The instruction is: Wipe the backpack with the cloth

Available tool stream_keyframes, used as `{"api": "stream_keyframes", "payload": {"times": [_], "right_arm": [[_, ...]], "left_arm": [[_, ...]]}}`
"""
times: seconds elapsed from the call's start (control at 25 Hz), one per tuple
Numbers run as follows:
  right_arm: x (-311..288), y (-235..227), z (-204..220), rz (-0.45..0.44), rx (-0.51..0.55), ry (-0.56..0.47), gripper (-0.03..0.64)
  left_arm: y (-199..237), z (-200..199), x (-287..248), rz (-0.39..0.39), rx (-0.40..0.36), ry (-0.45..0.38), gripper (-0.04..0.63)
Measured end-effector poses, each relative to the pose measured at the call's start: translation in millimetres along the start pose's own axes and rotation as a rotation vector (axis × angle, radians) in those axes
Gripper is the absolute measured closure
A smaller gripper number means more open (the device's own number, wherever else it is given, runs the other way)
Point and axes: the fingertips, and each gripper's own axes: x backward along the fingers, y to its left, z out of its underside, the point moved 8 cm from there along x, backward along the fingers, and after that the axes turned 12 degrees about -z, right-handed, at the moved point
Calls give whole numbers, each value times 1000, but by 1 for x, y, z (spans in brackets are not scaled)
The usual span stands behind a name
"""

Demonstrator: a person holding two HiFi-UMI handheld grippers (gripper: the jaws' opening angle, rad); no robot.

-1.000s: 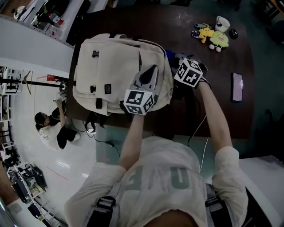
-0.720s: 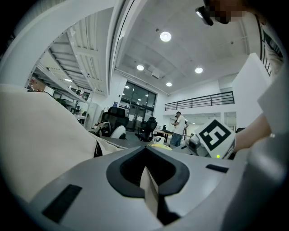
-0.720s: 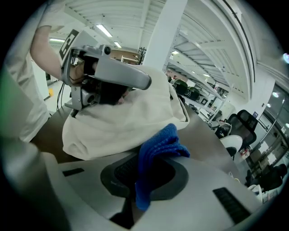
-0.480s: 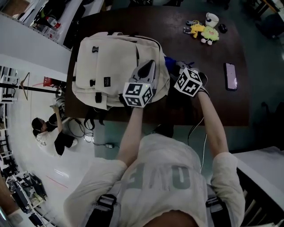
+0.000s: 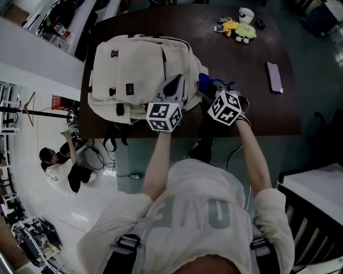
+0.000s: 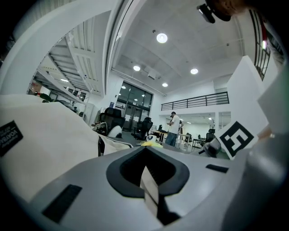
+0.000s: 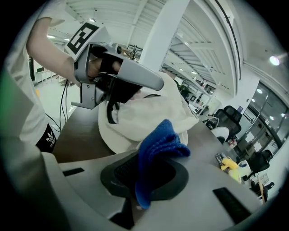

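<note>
A cream backpack (image 5: 134,69) lies flat on the dark table (image 5: 241,64), at its left end. My left gripper (image 5: 174,88) rests on the backpack's right part with its jaws shut; a thin pale sliver shows at their seam in the left gripper view, and I cannot tell what it is. My right gripper (image 5: 208,85) is shut on a blue cloth (image 5: 205,81), which sits against the backpack's right edge. In the right gripper view the cloth (image 7: 160,144) bunches out of the jaws, with the backpack (image 7: 149,113) and the left gripper (image 7: 149,81) just beyond it.
A phone (image 5: 274,76) lies on the table to the right. A yellow plush toy (image 5: 238,29) and a white cup (image 5: 246,13) sit at the far edge. A person (image 5: 53,166) crouches on the floor at left, beside cables.
Both grippers have drawn back toward the table's near edge, the right one farther, carrying the blue cloth along the backpack's right side. The jaws look unchanged.
</note>
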Motion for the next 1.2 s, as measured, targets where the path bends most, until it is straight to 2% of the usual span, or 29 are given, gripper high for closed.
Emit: {"api": "stream_keyframes", "payload": {"times": [0.24, 0.48, 0.8, 0.88, 0.96, 1.08, 1.2], "right_arm": [[4, 32, -1, 29, -47, -2, 578], [-11, 69, -15, -61, 9, 4, 578], [-12, 77, -17, -105, -28, -45, 578], [-4, 71, -16, -99, -33, -69, 578], [12, 53, -14, -57, -50, -105, 578], [34, 12, -11, 27, -67, -140, 578], [50, -40, -13, 93, -36, -141, 578]], "left_arm": [[-4, 6, 14, 17, -6, 11, 591], [-5, 8, 19, 24, -5, 15, 591], [5, 2, 16, -2, 12, 2, 591], [6, -3, 14, -15, 11, -3, 591], [8, -12, 10, -33, 1, -13, 591], [14, -29, 2, -59, -6, -43, 591], [24, -46, -13, -86, 5, -78, 591]]}}
